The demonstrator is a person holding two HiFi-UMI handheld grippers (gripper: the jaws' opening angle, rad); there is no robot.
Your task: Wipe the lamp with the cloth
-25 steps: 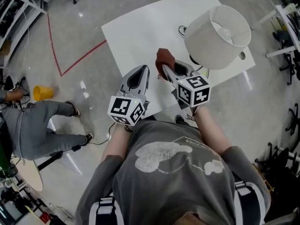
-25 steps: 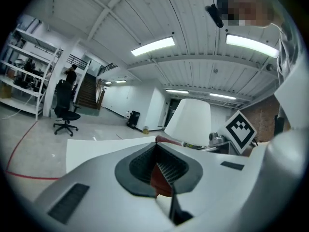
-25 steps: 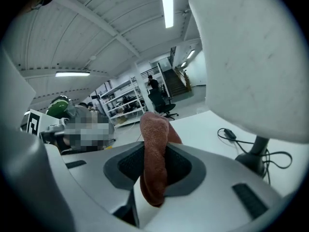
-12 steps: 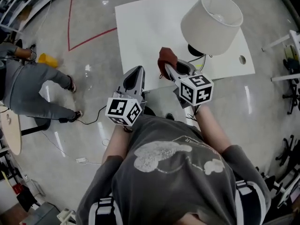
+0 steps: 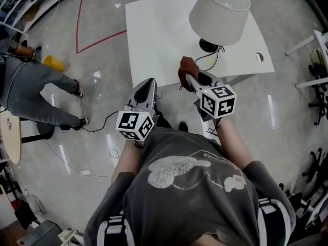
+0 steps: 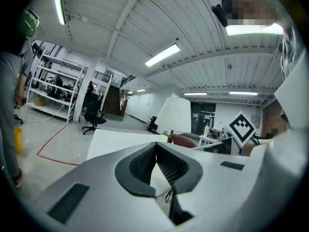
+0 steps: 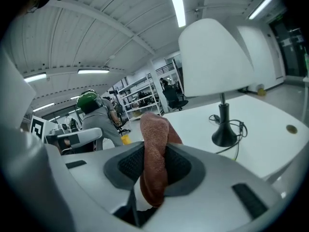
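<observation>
A lamp (image 5: 219,13) with a white drum shade and black base (image 5: 207,45) stands on the white table (image 5: 159,29); in the right gripper view the lamp (image 7: 219,66) rises ahead on the right. My right gripper (image 5: 188,76) is shut on a rust-brown cloth (image 5: 186,66), held over the table's near edge, short of the lamp. The cloth (image 7: 154,153) sticks up between the jaws. My left gripper (image 5: 147,86) hangs just off the table's near edge, jaws closed together and empty (image 6: 157,153).
The lamp's cable (image 5: 214,60) loops on the table near the base. A round hole (image 5: 259,57) marks the table's right corner. A person in grey (image 5: 31,86) crouches on the floor at left beside a yellow object (image 5: 53,63). Red floor tape (image 5: 89,40) runs left of the table.
The head view has shifted so the table and lamp sit farther away and higher. Both grippers have drawn back toward the table's near edge; the cloth stays in the right gripper.
</observation>
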